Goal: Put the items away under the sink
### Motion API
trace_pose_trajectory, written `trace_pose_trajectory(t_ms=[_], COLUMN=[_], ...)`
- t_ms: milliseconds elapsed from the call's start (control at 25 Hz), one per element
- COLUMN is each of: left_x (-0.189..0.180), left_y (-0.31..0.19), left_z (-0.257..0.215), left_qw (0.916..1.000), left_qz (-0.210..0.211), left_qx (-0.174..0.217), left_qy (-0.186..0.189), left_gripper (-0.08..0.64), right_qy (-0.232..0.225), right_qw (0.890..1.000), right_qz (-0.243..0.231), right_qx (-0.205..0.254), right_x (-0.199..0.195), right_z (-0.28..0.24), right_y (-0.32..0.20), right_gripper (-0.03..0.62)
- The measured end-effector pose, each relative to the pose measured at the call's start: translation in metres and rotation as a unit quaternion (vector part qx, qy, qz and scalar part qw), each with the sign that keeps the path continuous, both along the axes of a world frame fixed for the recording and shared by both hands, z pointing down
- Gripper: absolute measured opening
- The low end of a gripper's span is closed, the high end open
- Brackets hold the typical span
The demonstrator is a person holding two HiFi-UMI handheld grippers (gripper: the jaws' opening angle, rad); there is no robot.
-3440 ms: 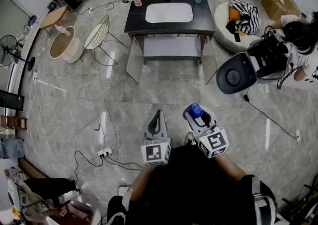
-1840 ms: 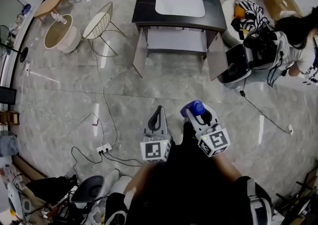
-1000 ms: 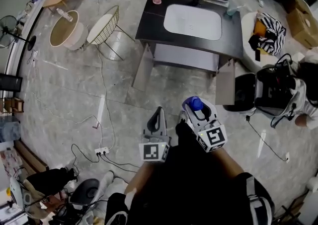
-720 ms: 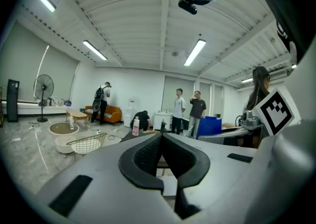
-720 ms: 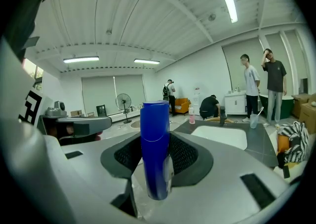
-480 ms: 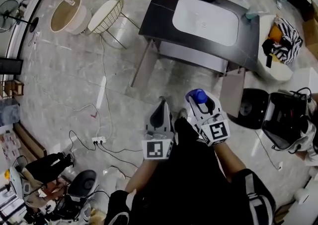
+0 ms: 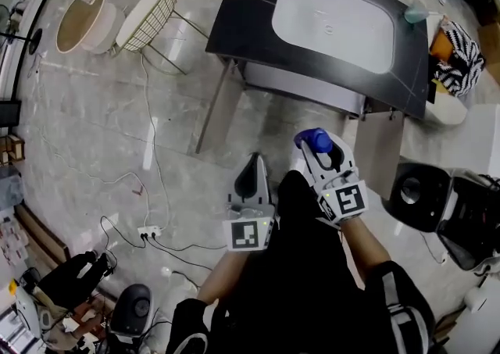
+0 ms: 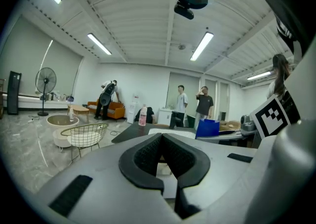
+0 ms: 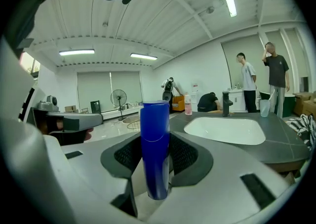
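Upright in the right gripper's [image 7: 322, 159] clamped jaws, a blue bottle [image 9: 155, 149], left gripper [image 8: 161, 141] jaws pressed together, empty

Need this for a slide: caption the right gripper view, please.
Right tool clamps an upright blue bottle, white sink basin ahead.

The bottle [image 9: 155, 139] is smooth, glossy blue plastic. The left gripper [image 8: 161, 139] and right gripper [image 9: 155, 144] have matt grey plastic shells and black, finely ribbed, rubbery-looking pads [image 8: 143, 156]. The floor [image 7: 94, 126] is polished grey stone that reflects light. The counter [image 7: 250, 8] is dark with a faint sheen, and its basin [image 7: 332, 24] is smooth, glossy white. The chair [image 7: 148, 5] is thin metal wire.
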State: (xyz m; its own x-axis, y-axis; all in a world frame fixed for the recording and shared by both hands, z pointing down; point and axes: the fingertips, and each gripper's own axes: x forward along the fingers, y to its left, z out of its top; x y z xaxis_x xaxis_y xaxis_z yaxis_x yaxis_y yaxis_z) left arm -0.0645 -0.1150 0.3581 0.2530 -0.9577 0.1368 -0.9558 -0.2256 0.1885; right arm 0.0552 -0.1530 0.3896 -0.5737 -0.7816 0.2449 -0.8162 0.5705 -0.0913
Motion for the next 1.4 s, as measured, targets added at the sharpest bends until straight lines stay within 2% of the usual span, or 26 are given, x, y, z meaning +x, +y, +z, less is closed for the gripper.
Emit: trace_pose_trajectory(t_ms=[480,920,1160,1400], left_x=[-0.002,0.014,0.023,0.026], left_y=[-0.067,-0.086,-0.083,-0.080], left_z=[0.184,0.308,0.338,0.331], left_qw=[0.9996,0.9992,0.9984,0.9979], left_qz=[0.005,0.014,0.012,0.023], left_qx=[-0.020,0.030,0.054,0.059], left_qy=[0.018,0.024,0.016,0.015], left_gripper=[0.015,0.015,0.015,0.015], right_qy=[0.012,0.006,0.003,0.010], right_qw=[1.000,0.998,0.997,0.997], right_qz=[0.013,0.013,0.017,0.021], right_qx=[0.009,0.059,0.073,0.077], right_x=[-0.003,0.013,0.024,0.026], right_z=[0.182,0.321,0.359,0.368], right_y=[-0.064,-0.097,-0.101,-0.120], right_gripper=[0.152,0.152,0.152,0.152])
